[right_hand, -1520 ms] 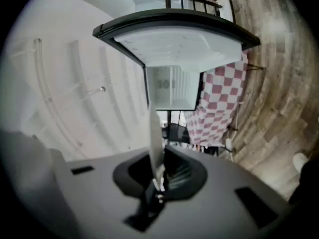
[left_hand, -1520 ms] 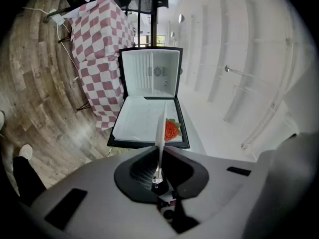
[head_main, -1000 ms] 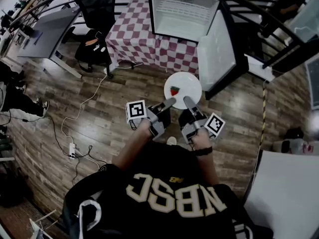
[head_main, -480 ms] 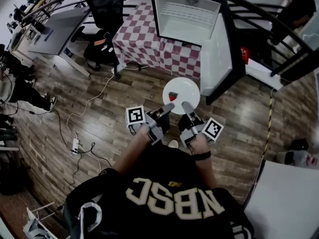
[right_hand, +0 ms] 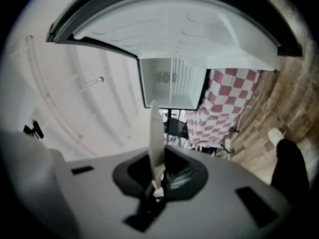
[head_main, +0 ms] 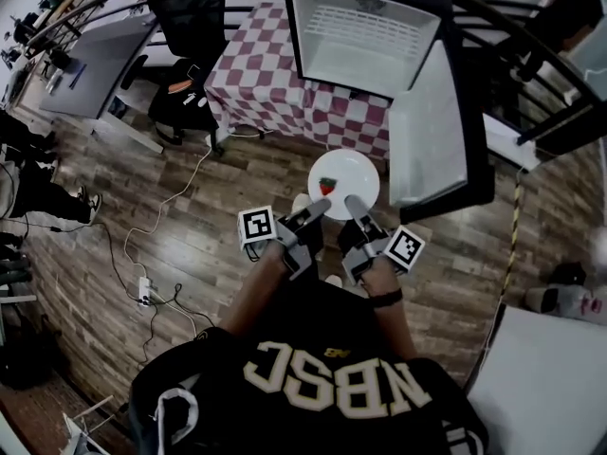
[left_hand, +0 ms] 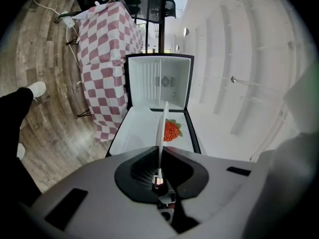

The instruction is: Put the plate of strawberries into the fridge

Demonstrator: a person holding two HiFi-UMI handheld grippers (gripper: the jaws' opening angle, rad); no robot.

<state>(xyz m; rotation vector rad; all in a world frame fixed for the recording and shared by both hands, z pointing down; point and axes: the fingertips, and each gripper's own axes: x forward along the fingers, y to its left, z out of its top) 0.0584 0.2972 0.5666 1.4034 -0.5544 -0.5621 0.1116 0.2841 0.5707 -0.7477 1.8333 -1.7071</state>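
A white plate (head_main: 345,180) with one red strawberry (head_main: 327,186) on it is held level above the wood floor, in front of the open fridge (head_main: 365,41). My left gripper (head_main: 322,205) is shut on the plate's near-left rim, and my right gripper (head_main: 352,202) is shut on its near-right rim. In the left gripper view the plate (left_hand: 160,128) shows edge-on between the jaws, the strawberry (left_hand: 171,130) just beyond, the fridge (left_hand: 158,83) straight ahead. In the right gripper view the plate rim (right_hand: 156,138) stands between the jaws, with the fridge (right_hand: 172,83) beyond.
The fridge door (head_main: 432,131) hangs open to the right of the plate. The fridge stands on a table with a red-checked cloth (head_main: 256,69). A black chair (head_main: 190,17) and a grey desk (head_main: 90,64) are at the left. Cables (head_main: 142,287) lie on the floor.
The fridge and its door show larger and nearer than a second ago. Both grippers have kept their hold on the plate throughout.
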